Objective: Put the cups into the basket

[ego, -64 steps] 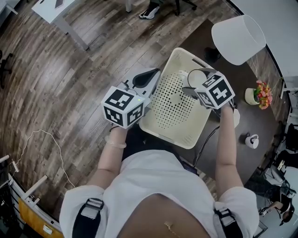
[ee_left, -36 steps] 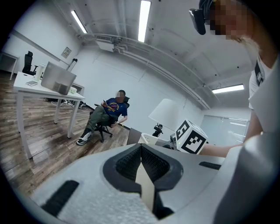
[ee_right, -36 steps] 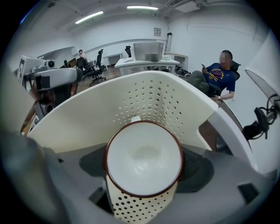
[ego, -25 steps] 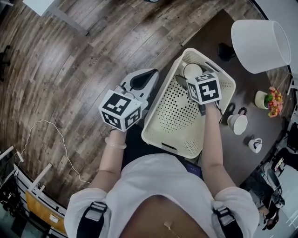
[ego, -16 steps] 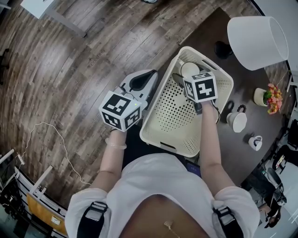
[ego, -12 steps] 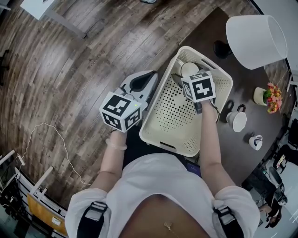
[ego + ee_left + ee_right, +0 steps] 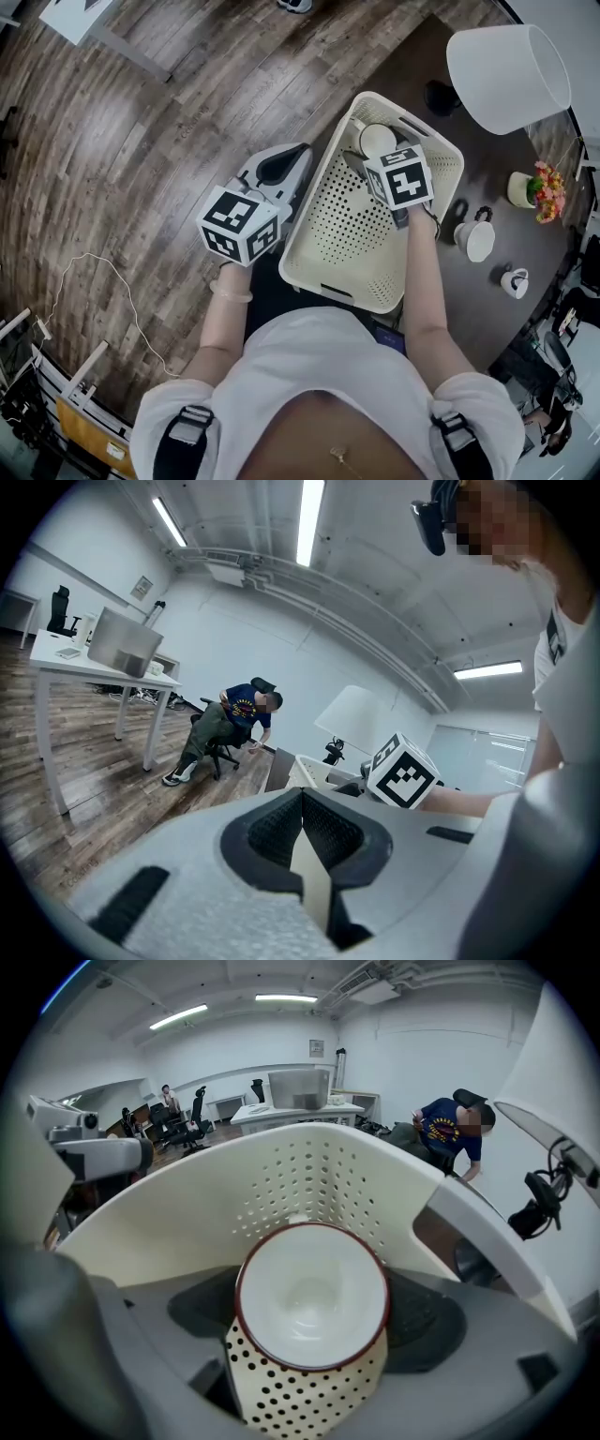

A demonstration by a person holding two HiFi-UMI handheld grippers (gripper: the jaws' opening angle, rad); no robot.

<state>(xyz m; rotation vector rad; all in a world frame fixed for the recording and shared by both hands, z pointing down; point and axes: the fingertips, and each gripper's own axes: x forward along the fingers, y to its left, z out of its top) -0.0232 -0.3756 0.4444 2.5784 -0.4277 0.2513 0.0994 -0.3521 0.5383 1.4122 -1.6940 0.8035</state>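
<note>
While the right gripper (image 7: 368, 157) pinches a cup (image 7: 311, 1296) low in the far corner of the basket (image 7: 309, 253), letting go before it sits flat could tip it or knock its rim against the perforated wall. The left gripper (image 7: 286, 164), jaws pressed together and empty, hovers off the basket's left rim. A second cup (image 7: 475, 239) and a third cup (image 7: 514, 281) wait on the tabletop beyond the right wall, which any carry must clear, with a lamp (image 7: 506, 75) and flowers (image 7: 536, 187) close by.
</note>
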